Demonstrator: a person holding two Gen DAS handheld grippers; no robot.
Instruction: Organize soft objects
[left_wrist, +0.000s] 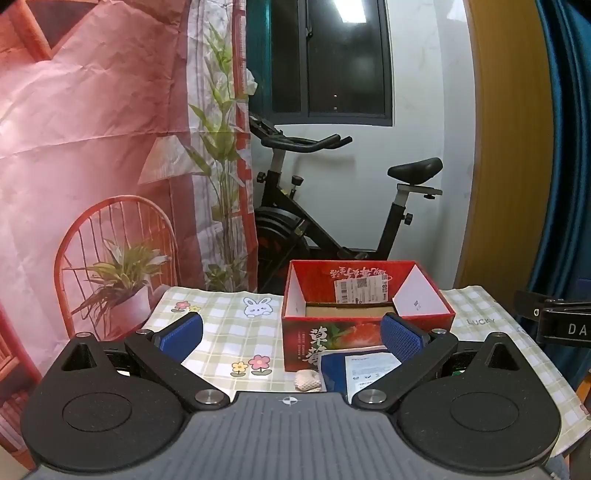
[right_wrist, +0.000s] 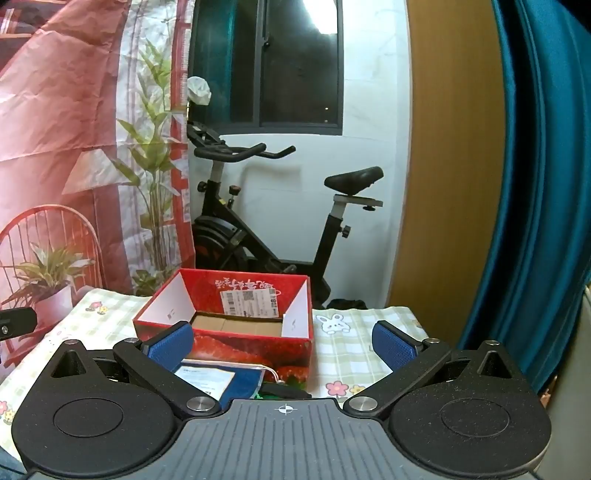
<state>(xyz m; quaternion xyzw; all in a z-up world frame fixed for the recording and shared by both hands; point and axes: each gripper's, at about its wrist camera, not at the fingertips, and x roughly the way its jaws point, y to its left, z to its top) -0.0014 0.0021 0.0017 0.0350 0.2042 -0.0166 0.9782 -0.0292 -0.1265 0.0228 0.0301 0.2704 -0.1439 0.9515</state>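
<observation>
Left wrist view: the left gripper (left_wrist: 291, 334) hangs with jaws wide apart and empty above a checked tablecloth (left_wrist: 221, 325). A red strawberry box (left_wrist: 364, 325) stands open at 1 o'clock; a blue packet (left_wrist: 354, 373) and small white mesh pouch (left_wrist: 307, 380) lie against its front.

Right wrist view: the right gripper (right_wrist: 282, 345), likewise spread and empty, faces the box (right_wrist: 229, 332) at 11 o'clock, with the packet (right_wrist: 229, 380) just before it.

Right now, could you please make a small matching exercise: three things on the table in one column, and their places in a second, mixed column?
Things:
1. red box
2. blue pouch
3. white mesh lump

Places:
A. lying in front of the box, paper label up
B. left of the pouch, on the tablecloth
C. standing open on the tablecloth, nothing seen inside

Pairs: 1-C, 2-A, 3-B
</observation>
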